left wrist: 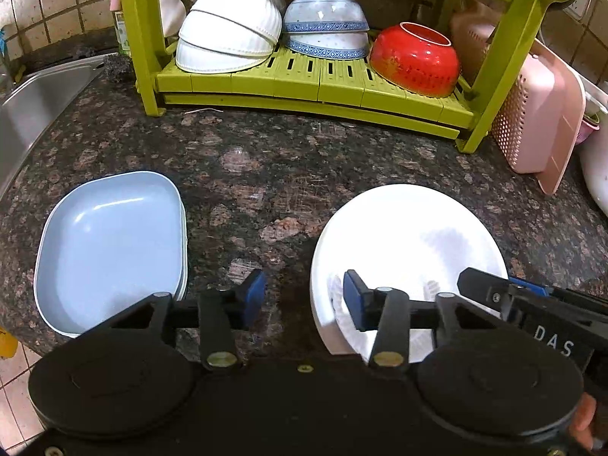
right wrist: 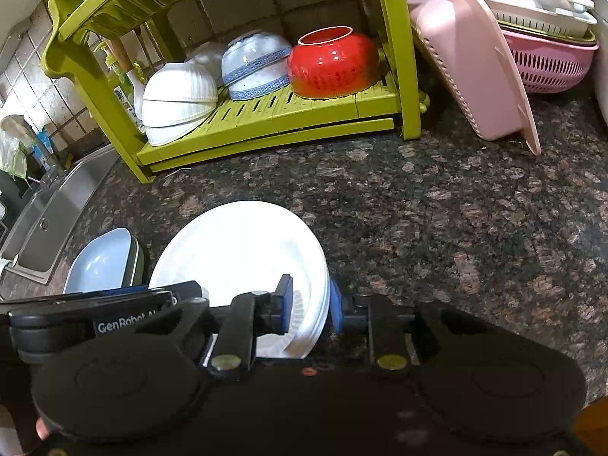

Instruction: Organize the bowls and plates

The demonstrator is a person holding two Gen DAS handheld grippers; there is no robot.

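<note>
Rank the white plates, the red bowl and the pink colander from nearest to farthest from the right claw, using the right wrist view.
1. White plates, gripped at their right rim by the right claw.
2. Red bowl, upside down on the green rack.
3. Pink colander, far right corner.

Right claw (right wrist: 311, 306) straddles the near rim of the white plates (right wrist: 243, 250) on the counter (right wrist: 437, 205). Blue dish (right wrist: 100, 262) lies left of the plates; green rack (right wrist: 266, 114) stands behind.

White plates (right wrist: 243, 250): near rim hidden behind right tool (right wrist: 311, 304). Sink (left wrist: 34, 102): cut by left edge. Upper rack tier (right wrist: 125, 3): cropped at top.
</note>
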